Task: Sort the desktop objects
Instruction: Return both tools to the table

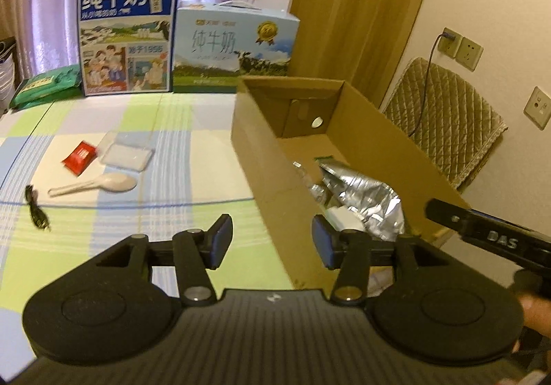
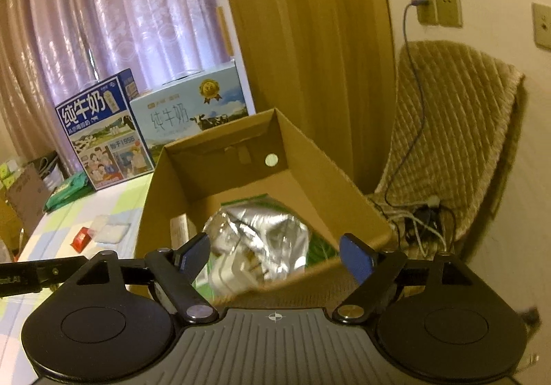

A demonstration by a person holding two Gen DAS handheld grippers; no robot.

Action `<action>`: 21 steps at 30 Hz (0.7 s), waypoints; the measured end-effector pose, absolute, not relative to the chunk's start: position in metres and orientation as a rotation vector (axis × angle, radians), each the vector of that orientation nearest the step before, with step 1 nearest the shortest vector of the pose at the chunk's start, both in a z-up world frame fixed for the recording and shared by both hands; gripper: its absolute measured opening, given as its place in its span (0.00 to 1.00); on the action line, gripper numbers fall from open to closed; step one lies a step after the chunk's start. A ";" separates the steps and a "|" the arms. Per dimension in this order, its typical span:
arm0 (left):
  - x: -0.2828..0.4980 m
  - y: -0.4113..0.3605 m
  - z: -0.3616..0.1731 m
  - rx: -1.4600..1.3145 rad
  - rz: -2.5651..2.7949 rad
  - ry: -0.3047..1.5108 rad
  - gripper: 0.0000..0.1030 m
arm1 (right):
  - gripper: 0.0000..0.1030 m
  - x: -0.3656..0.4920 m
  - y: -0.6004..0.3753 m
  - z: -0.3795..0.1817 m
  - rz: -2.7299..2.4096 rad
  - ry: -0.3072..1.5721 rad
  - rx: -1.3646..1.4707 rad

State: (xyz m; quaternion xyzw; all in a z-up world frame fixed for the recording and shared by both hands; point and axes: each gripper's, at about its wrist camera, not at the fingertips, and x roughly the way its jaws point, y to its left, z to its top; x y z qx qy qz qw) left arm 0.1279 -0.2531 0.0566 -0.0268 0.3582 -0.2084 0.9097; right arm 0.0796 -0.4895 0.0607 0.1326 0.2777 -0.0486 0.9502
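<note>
An open cardboard box (image 1: pixel 261 157) (image 2: pixel 165 192) stands on the checked tablecloth, holding a crumpled silver foil bag (image 1: pixel 365 192) (image 2: pixel 261 233) and a white plug (image 2: pixel 234 274). Left of the box lie a red packet (image 1: pixel 78 157) (image 2: pixel 82 239), a clear plastic pouch (image 1: pixel 125 153) (image 2: pixel 110 230), a white spoon (image 1: pixel 100 185) and a black cable (image 1: pixel 36 211). My left gripper (image 1: pixel 272 242) stands open over the box's near left wall, with nothing between its pads. My right gripper (image 2: pixel 275 255) hangs open above the box's near end, empty.
Two milk cartons (image 1: pixel 127 37) (image 1: pixel 234 47) stand at the table's far edge, with green packs (image 1: pixel 48 85) to their left. A quilted chair (image 1: pixel 444 130) (image 2: pixel 458 130) with cables sits right of the box, by wall sockets (image 1: pixel 461 47).
</note>
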 end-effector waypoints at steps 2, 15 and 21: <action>0.122 -0.246 0.055 -0.056 -0.424 0.744 0.44 | 0.79 0.070 -0.485 0.063 -0.096 0.566 0.271; 0.088 -0.199 0.059 -0.056 -0.379 0.748 0.51 | 0.90 0.028 -0.436 0.073 -0.021 0.636 0.269; 0.076 -0.175 0.057 -0.055 -0.347 0.750 0.65 | 0.94 0.020 -0.410 0.070 0.041 0.689 0.234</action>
